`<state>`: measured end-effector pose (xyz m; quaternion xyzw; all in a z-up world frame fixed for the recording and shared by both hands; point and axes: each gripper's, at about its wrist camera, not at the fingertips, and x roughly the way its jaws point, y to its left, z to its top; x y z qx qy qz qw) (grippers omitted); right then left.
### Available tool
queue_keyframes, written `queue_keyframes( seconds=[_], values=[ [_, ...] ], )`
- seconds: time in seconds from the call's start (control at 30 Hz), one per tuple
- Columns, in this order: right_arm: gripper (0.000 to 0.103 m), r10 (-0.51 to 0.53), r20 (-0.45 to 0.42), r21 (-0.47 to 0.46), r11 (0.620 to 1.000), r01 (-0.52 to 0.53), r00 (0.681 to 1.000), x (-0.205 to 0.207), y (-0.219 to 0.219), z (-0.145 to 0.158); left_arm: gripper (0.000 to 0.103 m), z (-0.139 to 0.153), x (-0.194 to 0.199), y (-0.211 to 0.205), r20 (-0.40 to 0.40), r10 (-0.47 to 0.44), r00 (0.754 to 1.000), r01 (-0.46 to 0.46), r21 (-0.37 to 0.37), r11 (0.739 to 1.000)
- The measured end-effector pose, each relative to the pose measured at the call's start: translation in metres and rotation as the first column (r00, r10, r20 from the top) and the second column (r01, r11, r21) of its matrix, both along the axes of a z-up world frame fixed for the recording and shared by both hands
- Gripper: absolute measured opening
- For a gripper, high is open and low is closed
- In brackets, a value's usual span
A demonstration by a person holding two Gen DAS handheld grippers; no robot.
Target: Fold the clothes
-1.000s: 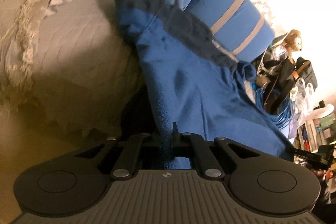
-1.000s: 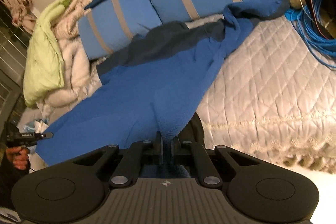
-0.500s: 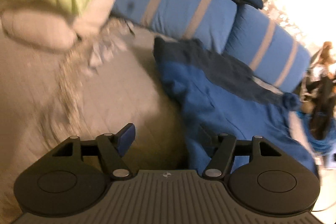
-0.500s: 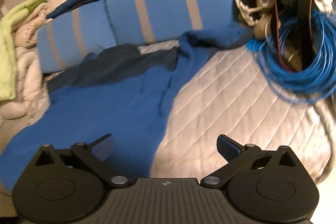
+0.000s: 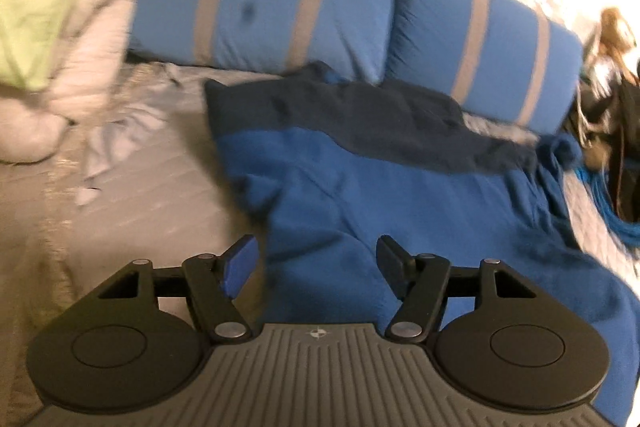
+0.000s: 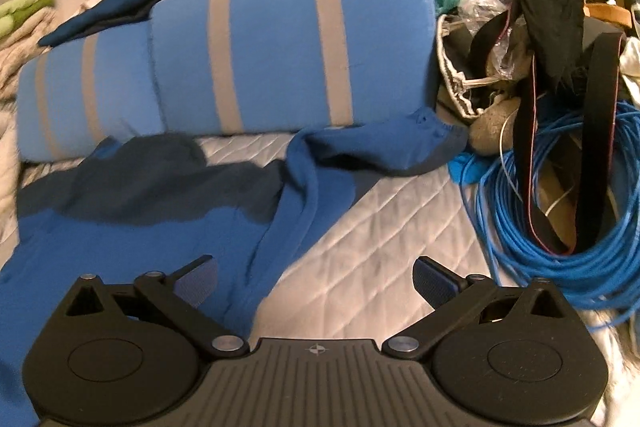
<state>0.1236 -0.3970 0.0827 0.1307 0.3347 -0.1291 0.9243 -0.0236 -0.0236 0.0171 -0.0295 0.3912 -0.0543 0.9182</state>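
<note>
Blue fleece garment, spread flat on the quilted bed at frame centre, is best regripped at its sleeve with left gripper and right gripper, both spread and empty.

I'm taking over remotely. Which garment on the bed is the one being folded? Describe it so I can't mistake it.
Start at the two striped pillows at the head of the quilted bed. Spread flat just in front of them lies the blue fleece garment. Unlike the pillows' pale blue with grey stripes, it is deep blue with a dark navy band across its far edge.
</note>
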Motion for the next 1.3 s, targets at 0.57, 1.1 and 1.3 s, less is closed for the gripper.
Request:
queue_keyframes(
  seconds=[0.57, 1.1, 1.3],
  values=[
    [0.095, -0.275, 0.151, 0.102, 0.960, 0.262, 0.949, 0.133, -0.074, -0.045, 0.069, -0.043, 0.009, -0.041, 0.051, -0.031, 0.998, 0.025, 0.112, 0.993],
    [0.013, -0.344, -0.041, 0.158, 0.925, 0.346, 0.938, 0.141, -0.067, -0.079, 0.070, -0.043, 0.010, -0.047, 0.067, -0.018, 0.998, 0.006, 0.169, 0.986],
    [0.019, -0.247, -0.155, 0.153, 0.951, 0.270, 0.957, 0.084, -0.045, -0.083, 0.070, -0.043, 0.008, -0.048, 0.074, -0.011, 0.997, -0.002, 0.175, 0.985]
  ],
)
